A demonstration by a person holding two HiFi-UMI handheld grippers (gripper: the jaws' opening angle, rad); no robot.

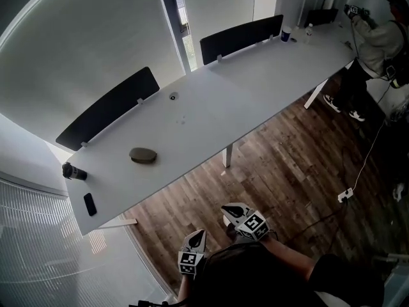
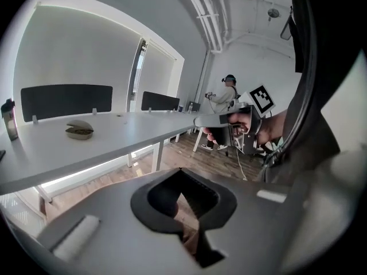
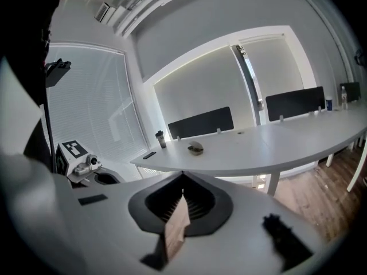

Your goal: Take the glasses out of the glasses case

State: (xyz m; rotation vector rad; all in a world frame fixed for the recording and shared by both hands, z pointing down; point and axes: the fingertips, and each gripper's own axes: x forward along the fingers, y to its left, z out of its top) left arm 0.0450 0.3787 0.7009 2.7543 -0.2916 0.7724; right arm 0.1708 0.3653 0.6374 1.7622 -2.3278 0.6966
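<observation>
The glasses case [image 1: 143, 155] is lying left of centre on the white table [image 1: 255, 88], long axis running left-right, possibly ajar. Both grippers are hanging near the bottom edge, jaws closed and empty, with the left gripper [image 1: 197, 237] sitting nearer than the right gripper [image 1: 234, 212].

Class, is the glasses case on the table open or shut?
Ajar: in the left gripper view the glasses case shows a dark gap between its upper and lower halves. Contents cannot be told.

The counter [image 1: 255, 94] is seen white, the floor [image 1: 281, 165] brown with plank grain, the glasses case [image 1: 143, 155] olive-brown, the phone [image 1: 90, 204] black.
</observation>
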